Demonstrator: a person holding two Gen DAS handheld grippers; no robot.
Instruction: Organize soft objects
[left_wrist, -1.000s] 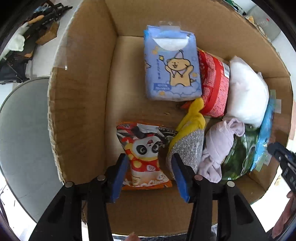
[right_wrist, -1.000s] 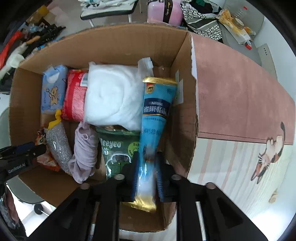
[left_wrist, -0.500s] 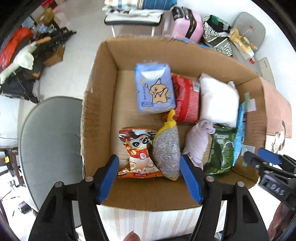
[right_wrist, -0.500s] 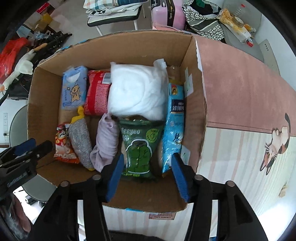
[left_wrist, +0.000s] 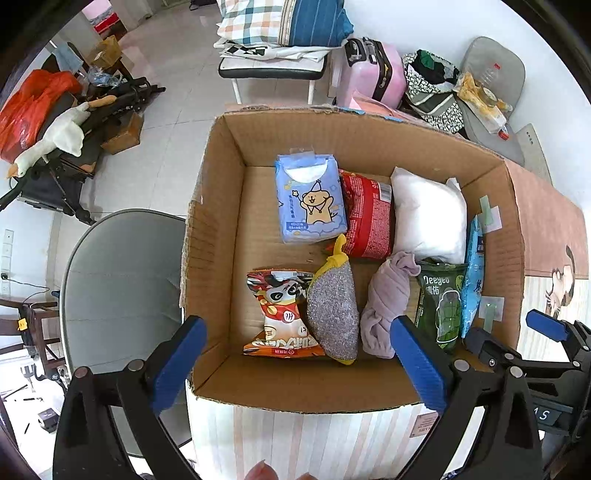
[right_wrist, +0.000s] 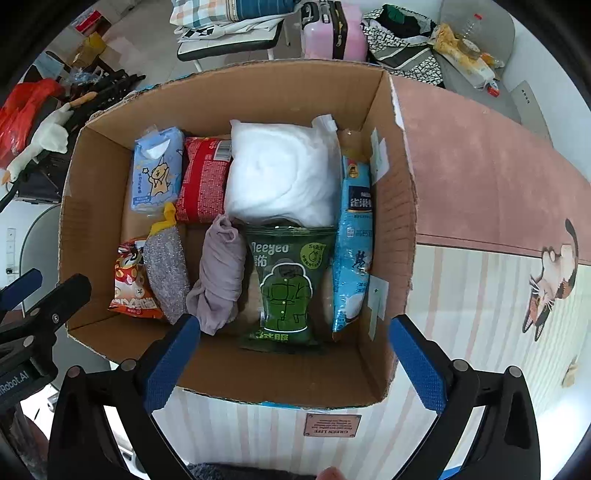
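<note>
An open cardboard box (left_wrist: 221, 229) (right_wrist: 395, 206) holds several soft items: a blue tissue pack (left_wrist: 310, 199) (right_wrist: 155, 170), a red pack (left_wrist: 367, 214) (right_wrist: 203, 177), a white pillow bag (left_wrist: 428, 218) (right_wrist: 284, 170), a panda snack bag (left_wrist: 280, 314) (right_wrist: 129, 284), a silver scrubber (left_wrist: 332, 310) (right_wrist: 166, 273), a lilac cloth (left_wrist: 388, 299) (right_wrist: 219, 273), a green pouch (left_wrist: 441, 306) (right_wrist: 288, 284) and a blue Nestle pouch (left_wrist: 472, 273) (right_wrist: 354, 243). My left gripper (left_wrist: 299, 358) and right gripper (right_wrist: 295, 354) are open and empty above the box's near edge.
The box stands on a pink and striped mat (right_wrist: 480, 192) with a cat print. A grey chair (left_wrist: 122, 288) is to the left. Behind are a pink suitcase (left_wrist: 369, 74), a bench with pillows (left_wrist: 280, 33), a goose toy (left_wrist: 55, 136) and clutter.
My right gripper let go of the blue Nestle pouch, which now stands against the box's right wall. Both grippers opened wider and drew back up out of the box.
</note>
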